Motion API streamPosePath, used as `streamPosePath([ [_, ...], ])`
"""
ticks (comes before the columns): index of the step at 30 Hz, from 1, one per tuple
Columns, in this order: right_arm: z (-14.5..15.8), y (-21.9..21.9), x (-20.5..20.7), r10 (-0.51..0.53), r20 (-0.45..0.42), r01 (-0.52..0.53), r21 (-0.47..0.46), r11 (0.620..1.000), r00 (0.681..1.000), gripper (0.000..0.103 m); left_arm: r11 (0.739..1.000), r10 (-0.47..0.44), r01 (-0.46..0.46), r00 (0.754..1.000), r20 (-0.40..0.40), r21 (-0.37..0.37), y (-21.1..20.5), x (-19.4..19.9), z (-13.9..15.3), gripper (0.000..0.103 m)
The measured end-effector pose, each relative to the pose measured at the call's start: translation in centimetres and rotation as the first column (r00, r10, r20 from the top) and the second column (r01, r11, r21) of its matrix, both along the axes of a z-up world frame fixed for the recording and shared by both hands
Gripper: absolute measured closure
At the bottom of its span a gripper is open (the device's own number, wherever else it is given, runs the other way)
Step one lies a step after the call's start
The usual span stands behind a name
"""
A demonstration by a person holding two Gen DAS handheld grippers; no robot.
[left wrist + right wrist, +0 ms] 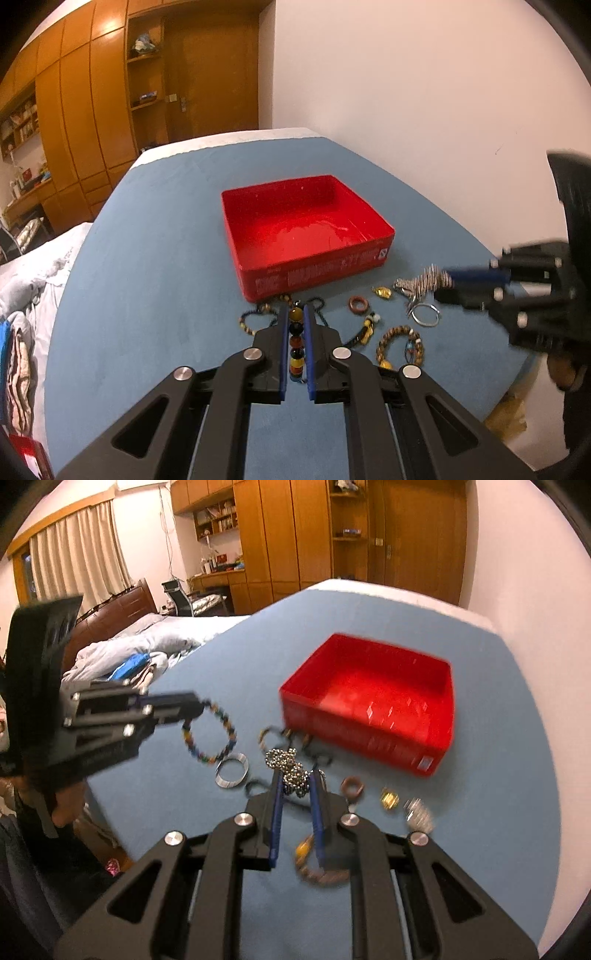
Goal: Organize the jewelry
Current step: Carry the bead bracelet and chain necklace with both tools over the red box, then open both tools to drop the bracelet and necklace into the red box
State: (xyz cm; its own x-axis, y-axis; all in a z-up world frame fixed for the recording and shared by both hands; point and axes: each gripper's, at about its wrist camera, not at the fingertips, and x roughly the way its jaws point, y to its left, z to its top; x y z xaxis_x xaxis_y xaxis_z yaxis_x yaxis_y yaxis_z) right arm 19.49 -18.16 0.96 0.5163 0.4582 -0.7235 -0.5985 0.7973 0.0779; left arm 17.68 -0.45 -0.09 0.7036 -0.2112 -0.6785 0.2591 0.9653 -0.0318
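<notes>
**Both grippers loaded, red box still bare**

Left gripper [295, 321]: jaws nearly closed, pinched on the multicolour bead bracelet [296, 347]. From the right wrist view its loop [209, 733] hangs free of the blue tabletop [147, 295], so it is lifted, not resting.

Right gripper [297, 786]: jaws narrowed on a bunched silver ball chain [288, 766]. The left view shows the same chain [430, 278] held at the tips above the tabletop, right of the box. Frame is motion-blurred; how firm the grip is I can't tell.

Red box [369, 254] sits mid-tabletop, open, nothing inside that I can see. The loose pieces lie just in front of its near wall: brown ring [359, 305], small gold charm [383, 292], metal key ring [426, 314], braided brown bracelet [399, 345], and a wide silver band [232, 771].

Step, as I read it: first pickups done, carry to the box pending.

Next move calls for: bring each load over the rim and well inside before opening the jaws. The chain is a loose clump; it may snag on a pad or trail over the wall. Release low. Then return for the smaller pieces.
</notes>
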Motion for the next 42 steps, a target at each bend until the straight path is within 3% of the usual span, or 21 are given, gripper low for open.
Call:
streamPosePath([
  [8, 2.8, -0.5, 8.9, -0.028, 0.004, 0.028, -0.002, 1.000, 1.000, 0.090, 0.999, -0.044, 0.043, 0.999, 0.010, 0.013, -1.0, 5.4, 1.9, 0.096],
  [13, 2.2, -0.3, 14.2, -0.053, -0.018, 0.052, -0.014, 0.999, 0.998, 0.090, 0.999, -0.048, 0.048, 0.999, 0.001, 0.015, -1.5, 10.4, 1.9, 0.096],
  [18, -1.1, -0.2, 19.4, -0.082, -0.085, 0.079, -0.037, 0.996, 0.993, 0.090, 0.999, -0.052, 0.052, 0.998, -0.028, 0.007, -2.0, 15.8, 0.5, 0.096],
  [25, -7.4, 0.2, 24.3, -0.112, -0.191, 0.099, -0.073, 0.992, 0.975, 0.090, 0.999, -0.050, 0.050, 0.990, -0.134, 0.001, -2.6, 22.4, -4.6, 0.096],
  [31, -10.5, 0.7, 26.0, -0.122, -0.233, 0.093, -0.133, 0.987, 0.965, 0.090, 0.999, -0.045, 0.046, 0.979, -0.197, -0.002, -2.5, 24.2, -7.8, 0.093],
  [35, -11.5, 0.9, 26.5, -0.130, -0.250, 0.092, -0.156, 0.983, 0.960, 0.087, 0.999, -0.042, 0.044, 0.978, -0.206, 0.006, -2.5, 24.6, -8.6, 0.083],
  [40, -10.7, 0.5, 25.8, -0.129, -0.242, 0.094, -0.151, 0.984, 0.962, 0.083, 0.999, -0.032, 0.035, 0.980, -0.195, 0.009, -2.1, 23.9, -8.1, 0.071],
  [42, -9.7, 0.0, 24.7, -0.126, -0.225, 0.097, -0.133, 0.986, 0.966, 0.083, 1.000, -0.027, 0.029, 0.983, -0.182, 0.008, -1.6, 23.3, -7.3, 0.062],
])
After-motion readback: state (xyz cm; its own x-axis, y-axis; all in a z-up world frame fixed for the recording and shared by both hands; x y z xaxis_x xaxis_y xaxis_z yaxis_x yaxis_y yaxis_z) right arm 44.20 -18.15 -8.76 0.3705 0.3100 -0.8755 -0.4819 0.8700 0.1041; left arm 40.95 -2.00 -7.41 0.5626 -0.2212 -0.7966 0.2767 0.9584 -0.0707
